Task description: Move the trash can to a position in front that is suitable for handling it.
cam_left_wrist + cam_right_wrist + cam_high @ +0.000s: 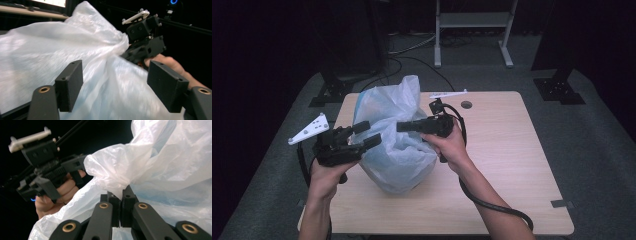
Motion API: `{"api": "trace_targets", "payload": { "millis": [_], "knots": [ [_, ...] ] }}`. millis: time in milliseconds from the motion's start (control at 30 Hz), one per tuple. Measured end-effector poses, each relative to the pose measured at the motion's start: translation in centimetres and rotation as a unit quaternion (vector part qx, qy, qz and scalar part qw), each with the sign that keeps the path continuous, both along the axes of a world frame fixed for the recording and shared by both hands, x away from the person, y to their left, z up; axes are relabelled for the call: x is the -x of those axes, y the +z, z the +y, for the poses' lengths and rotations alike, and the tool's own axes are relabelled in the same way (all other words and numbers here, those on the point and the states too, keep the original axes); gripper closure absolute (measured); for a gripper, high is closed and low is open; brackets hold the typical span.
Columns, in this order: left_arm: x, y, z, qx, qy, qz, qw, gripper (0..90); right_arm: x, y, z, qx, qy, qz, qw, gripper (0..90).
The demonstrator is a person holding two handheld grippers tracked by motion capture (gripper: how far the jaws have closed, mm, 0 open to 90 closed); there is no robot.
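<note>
Standing roughly upright on the wooden table point(512, 165), the translucent white-blue plastic bag point(397, 145) has its long axis running bottom to top, with a crumpled peak pointing up and slightly toward the table's far edge. I see the bag left of the table's middle, its base near the near edge. My right gripper point(404, 126) comes at the bag from its right side, jaws pressed together on a gathered fold of the film; the right gripper view shows the pinched plastic bunching just above the closed jaws point(120, 195). My left gripper point(369, 134) sits against the bag's left side with its jaws spread wide and nothing clamped between them; in the left gripper view the bag point(50, 50) fills the gap beyond the two pads, though I cannot tell whether they touch it. A small dark round disc point(466, 105) lies on the table beyond the bag, to its right.
</note>
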State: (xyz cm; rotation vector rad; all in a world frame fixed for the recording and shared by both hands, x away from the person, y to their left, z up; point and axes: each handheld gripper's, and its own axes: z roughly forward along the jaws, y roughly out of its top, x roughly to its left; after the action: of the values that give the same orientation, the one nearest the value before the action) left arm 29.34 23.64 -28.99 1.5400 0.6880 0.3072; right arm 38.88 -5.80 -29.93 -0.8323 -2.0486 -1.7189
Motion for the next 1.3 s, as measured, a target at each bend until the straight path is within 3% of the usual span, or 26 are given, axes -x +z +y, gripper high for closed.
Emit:
{"api": "trace_targets", "payload": {
  "millis": [200,567,767,1000,1300],
  "knots": [
    [0.8,-0.7,1.4,0.006,0.025,-0.001,0.9997,20.4,-0.3,0.7,-0.8,-0.01,-0.01,-0.001,0.9999,89.0],
    [2.6,-1.3,3.1,-0.021,0.07,-0.015,0.9972,16.9,-1.2,2.6,-2.5,-0.033,-0.035,-0.003,0.9988,89.0],
    [2.8,-1.4,3.6,-0.019,0.077,-0.016,0.9967,16.9,-1.3,4.2,-3.3,-0.042,-0.049,-0.014,0.9978,89.0],
    [2.9,-1.5,4.3,-0.013,0.098,-0.01,0.9951,10.0,-1.4,6.4,-4.8,-0.051,-0.07,-0.025,0.9959,89.0],
    [2.7,-1.9,4.2,-0.015,0.096,-0.004,0.9953,9.4,-1.2,8.2,-6.5,-0.061,-0.09,-0.038,0.9934,89.0]
  ]
}}
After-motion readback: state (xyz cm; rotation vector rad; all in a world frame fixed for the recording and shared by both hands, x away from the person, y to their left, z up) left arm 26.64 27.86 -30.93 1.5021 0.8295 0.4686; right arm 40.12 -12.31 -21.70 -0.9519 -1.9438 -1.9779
